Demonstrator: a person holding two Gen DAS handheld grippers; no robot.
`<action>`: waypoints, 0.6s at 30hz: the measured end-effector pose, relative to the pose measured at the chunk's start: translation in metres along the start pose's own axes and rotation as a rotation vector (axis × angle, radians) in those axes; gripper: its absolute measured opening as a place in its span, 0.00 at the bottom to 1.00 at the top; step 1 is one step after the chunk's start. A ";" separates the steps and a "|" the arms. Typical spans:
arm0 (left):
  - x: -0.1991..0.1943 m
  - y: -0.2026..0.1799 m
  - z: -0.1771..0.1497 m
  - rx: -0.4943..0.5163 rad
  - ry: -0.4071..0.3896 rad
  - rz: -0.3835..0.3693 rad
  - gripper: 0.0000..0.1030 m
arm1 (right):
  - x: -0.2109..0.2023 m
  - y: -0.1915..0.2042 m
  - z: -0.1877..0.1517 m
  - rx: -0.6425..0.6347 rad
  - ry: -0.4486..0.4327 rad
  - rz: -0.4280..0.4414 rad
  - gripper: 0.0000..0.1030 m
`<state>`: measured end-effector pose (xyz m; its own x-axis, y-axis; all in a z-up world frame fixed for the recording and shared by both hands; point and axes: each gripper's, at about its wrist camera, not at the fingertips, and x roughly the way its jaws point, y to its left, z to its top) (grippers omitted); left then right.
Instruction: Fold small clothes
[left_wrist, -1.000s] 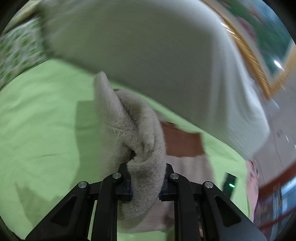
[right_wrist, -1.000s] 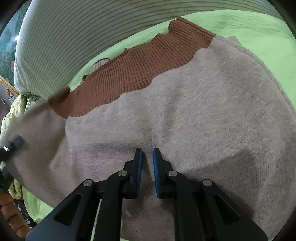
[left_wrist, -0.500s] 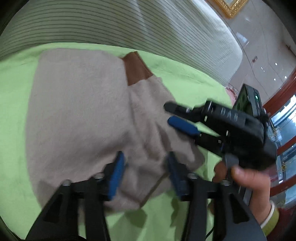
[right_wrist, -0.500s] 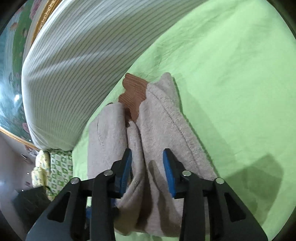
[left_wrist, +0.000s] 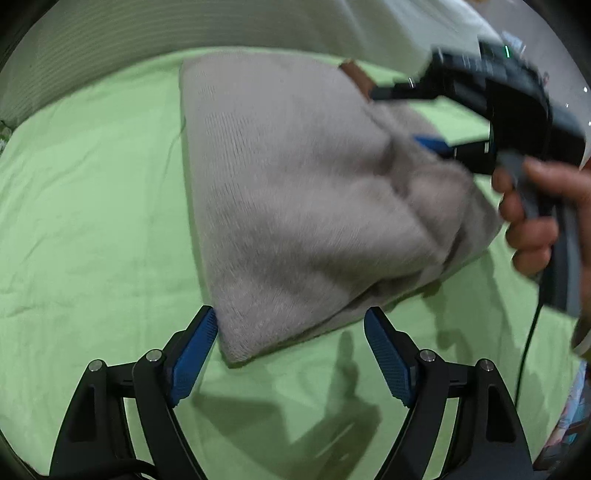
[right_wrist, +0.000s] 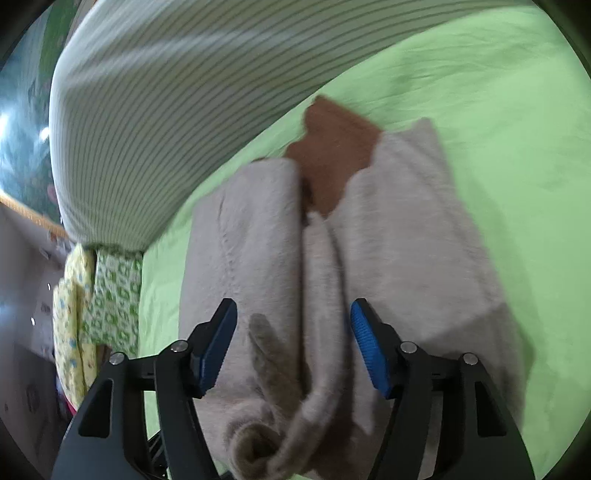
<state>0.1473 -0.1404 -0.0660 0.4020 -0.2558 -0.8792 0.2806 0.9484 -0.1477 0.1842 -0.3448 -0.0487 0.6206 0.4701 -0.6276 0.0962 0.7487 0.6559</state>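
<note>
Both claws are being opened wide: the left gripper (left_wrist: 290, 343) at the folded sweater's (left_wrist: 306, 206) corner, the right gripper (right_wrist: 293, 343) over blurred, bunched folds, nothing gripped.

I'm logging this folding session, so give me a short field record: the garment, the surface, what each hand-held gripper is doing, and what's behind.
garment: beige sweater with brown trim, folded, lying flat
surface: green sheet
left hand-held gripper: jaws opening, sweater corner between them, pads clear
right hand-held gripper: jaws opening over a fold, not gripping
behind: striped pillow
</note>
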 end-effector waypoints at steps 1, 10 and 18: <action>0.003 0.000 -0.001 0.005 -0.002 0.028 0.79 | 0.006 0.006 0.001 -0.030 0.018 -0.030 0.69; 0.012 0.004 0.014 -0.069 -0.003 0.108 0.67 | 0.024 0.046 0.003 -0.275 0.099 -0.140 0.13; 0.010 -0.001 0.017 -0.062 0.011 0.092 0.63 | -0.060 0.046 0.036 -0.263 -0.106 -0.054 0.11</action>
<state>0.1659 -0.1473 -0.0666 0.4138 -0.1650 -0.8953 0.1878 0.9778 -0.0934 0.1798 -0.3550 0.0343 0.6993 0.3855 -0.6019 -0.0655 0.8731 0.4831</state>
